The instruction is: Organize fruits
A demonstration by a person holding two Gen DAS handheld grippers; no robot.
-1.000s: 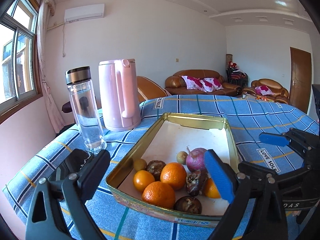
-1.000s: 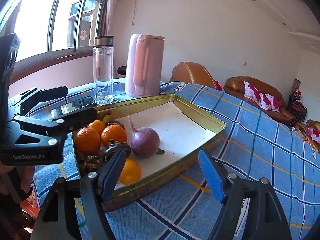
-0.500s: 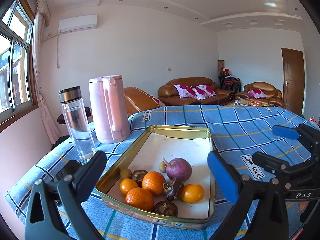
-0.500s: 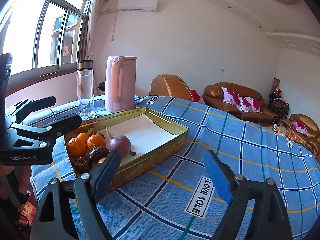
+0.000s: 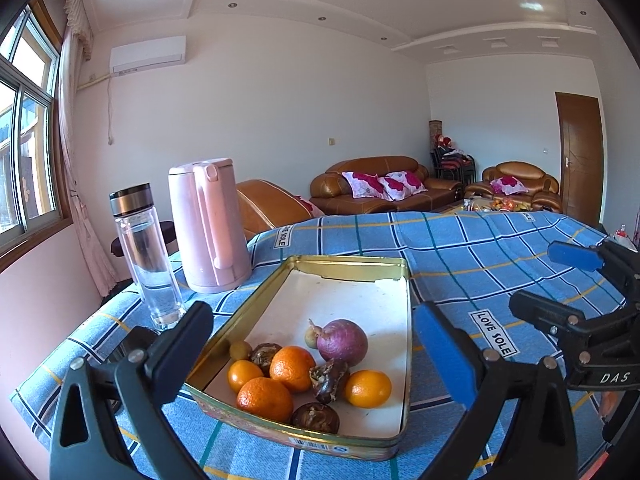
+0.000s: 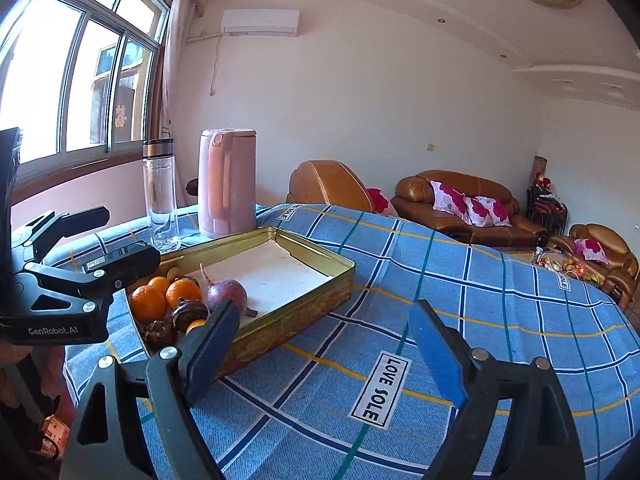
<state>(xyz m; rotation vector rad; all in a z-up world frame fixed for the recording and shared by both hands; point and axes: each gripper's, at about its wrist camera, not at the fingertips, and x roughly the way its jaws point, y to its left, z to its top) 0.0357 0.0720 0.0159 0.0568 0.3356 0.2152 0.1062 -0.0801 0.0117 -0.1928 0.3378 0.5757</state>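
A gold metal tin (image 5: pixel 352 264) (image 6: pixel 320 256) lies on the blue checked tablecloth. Its near end holds several oranges (image 5: pixel 264 398) (image 6: pixel 148 304), dark brown fruits (image 5: pixel 316 418), a small green fruit (image 5: pixel 240 349) and a purple round one (image 5: pixel 342 342) (image 6: pixel 226 294). My left gripper (image 5: pixel 312 344) is open and empty, held above the tin's near end. My right gripper (image 6: pixel 324 348) is open and empty, over the cloth to the right of the tin. Each gripper shows in the other's view, the right one (image 5: pixel 576 292) and the left one (image 6: pixel 84 248).
A pink kettle (image 5: pixel 208 224) (image 6: pixel 226 184) and a clear water bottle (image 5: pixel 146 256) (image 6: pixel 160 196) stand at the table's far left behind the tin. A dark phone (image 5: pixel 132 340) lies left of the tin. Brown sofas (image 5: pixel 384 184) stand beyond the table.
Both grippers have pulled back and up from the tin, so it looks smaller and farther away. Both stay open and empty. The fruits have not moved.
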